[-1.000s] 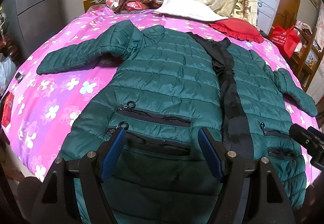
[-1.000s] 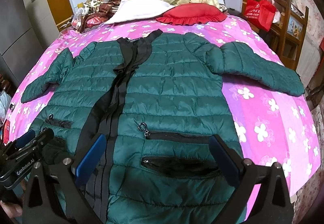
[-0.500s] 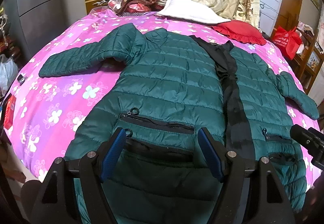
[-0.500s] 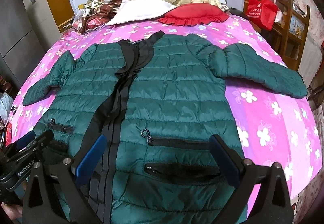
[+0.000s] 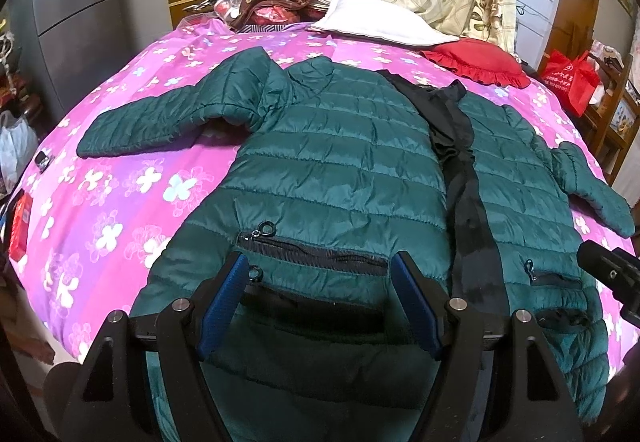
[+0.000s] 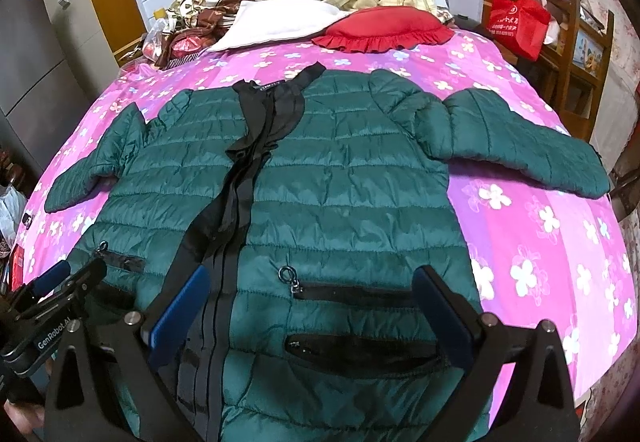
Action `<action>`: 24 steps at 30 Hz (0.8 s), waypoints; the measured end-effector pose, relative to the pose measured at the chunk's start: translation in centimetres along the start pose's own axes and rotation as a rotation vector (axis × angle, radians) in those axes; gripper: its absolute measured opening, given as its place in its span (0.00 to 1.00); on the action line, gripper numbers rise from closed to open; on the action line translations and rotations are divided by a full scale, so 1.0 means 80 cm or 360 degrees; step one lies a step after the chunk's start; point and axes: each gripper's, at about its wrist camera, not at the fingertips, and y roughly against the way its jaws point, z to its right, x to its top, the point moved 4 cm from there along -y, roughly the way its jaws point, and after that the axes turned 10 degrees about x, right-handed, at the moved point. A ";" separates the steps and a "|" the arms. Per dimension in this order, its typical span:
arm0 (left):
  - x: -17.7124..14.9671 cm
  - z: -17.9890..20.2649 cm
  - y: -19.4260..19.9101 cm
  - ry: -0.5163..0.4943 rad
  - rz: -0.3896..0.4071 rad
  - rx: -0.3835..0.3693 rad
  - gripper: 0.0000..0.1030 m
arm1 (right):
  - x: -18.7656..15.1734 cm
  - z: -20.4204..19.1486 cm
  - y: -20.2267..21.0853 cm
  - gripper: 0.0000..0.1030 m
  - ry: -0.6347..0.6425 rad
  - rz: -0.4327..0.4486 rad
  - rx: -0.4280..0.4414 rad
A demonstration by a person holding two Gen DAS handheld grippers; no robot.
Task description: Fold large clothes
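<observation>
Jacket (image 5: 344, 178) hem cut off by the lower edge, behind the left tongs (image 5: 320, 302); print on the red bag (image 6: 516, 22) beyond the jacket too small to read.

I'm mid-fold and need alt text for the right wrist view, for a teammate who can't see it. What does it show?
A dark green quilted jacket lies front-up on a pink flowered bedspread, sleeves spread out to both sides. The right gripper hovers open over its hem, by a zip pocket. A red cushion lies beyond the collar.
</observation>
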 end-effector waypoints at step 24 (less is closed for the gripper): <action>0.070 -0.016 -0.008 -0.0007 0.0080 0.0109 0.46 | 0.077 0.000 -0.013 1.00 0.0012 0.0065 0.0043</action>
